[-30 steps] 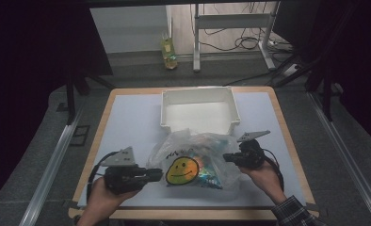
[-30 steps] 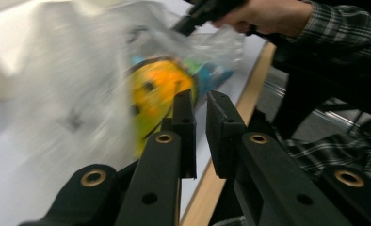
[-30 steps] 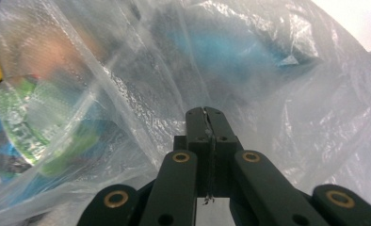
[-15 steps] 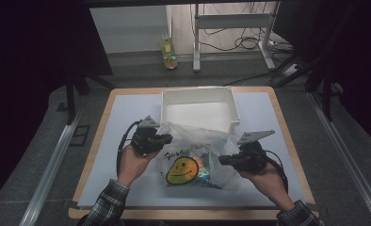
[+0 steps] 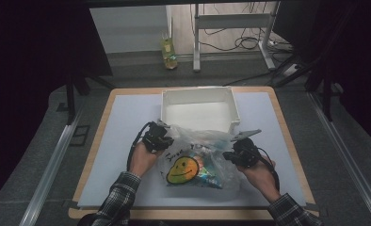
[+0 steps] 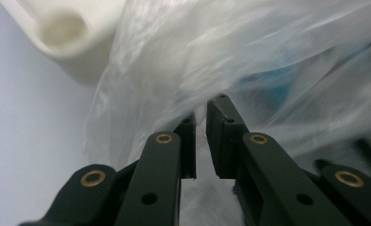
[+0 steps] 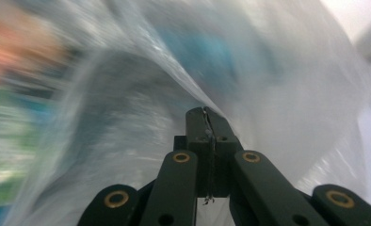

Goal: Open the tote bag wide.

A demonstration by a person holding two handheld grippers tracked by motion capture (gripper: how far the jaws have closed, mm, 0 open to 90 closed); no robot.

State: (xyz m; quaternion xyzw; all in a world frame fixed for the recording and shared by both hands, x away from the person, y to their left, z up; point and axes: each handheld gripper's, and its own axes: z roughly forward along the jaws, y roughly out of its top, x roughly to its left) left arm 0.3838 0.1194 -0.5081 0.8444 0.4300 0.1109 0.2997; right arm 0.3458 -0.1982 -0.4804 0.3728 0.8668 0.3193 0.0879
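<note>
the right tool (image 7: 207, 117) is clamped tight on a fold of the clear plastic bag (image 5: 197, 157), film pinched between its pads. the left tool (image 6: 201, 115) has its jaws nearly together with a thin gap, bag film lying between them. the bag, printed with a yellow smiley, sits on the tabletop (image 5: 122, 117) just in front of the white bin (image 5: 200, 108).

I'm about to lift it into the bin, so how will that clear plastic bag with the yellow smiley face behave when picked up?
The clear plastic bag with the yellow smiley face is thin and crumpled, so it will probably sag and stretch, not hold shape. Its colourful contents look loose and will likely slump downward. The film, pinched flat in the right gripper, may slip.
</note>
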